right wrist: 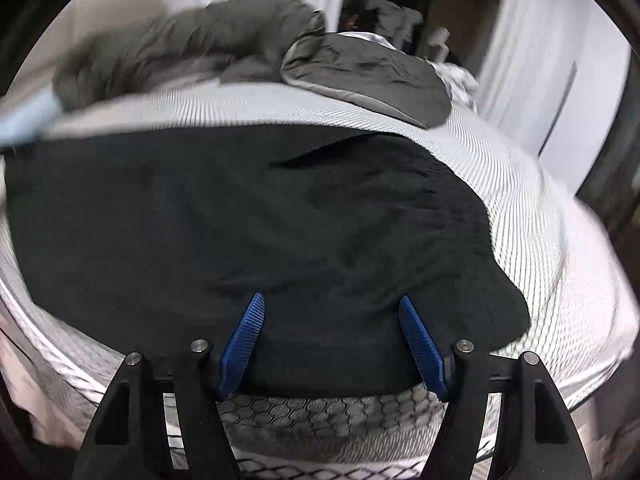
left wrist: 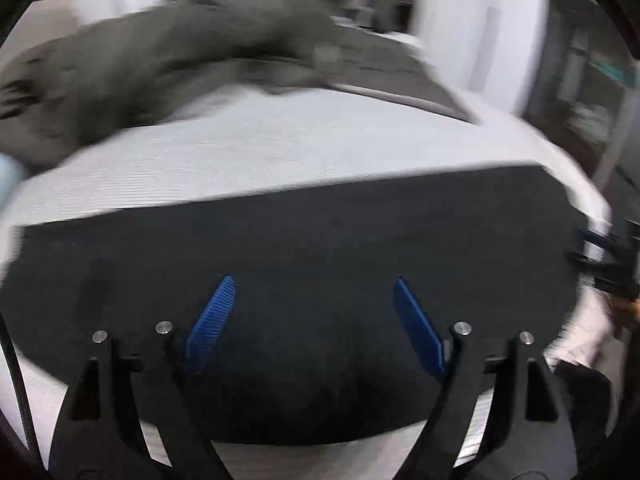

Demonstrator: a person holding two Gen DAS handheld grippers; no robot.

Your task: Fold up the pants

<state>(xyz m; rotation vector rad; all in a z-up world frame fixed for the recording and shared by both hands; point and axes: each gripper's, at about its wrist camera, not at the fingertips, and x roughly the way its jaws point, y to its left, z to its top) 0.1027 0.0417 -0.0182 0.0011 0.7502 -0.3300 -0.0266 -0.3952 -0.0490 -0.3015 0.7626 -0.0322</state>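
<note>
Black pants lie spread flat across a white striped mattress; they also fill the middle of the right wrist view. My left gripper is open and empty, its blue pads just above the pants' near part. My right gripper is open and empty above the pants' near edge, close to the mattress side. The right gripper's tip also shows at the right edge of the left wrist view. Both views are motion-blurred.
A crumpled grey-green blanket and a grey pillow lie at the far end of the bed. A pale blue item sits at the left. White walls and a dark doorway stand behind.
</note>
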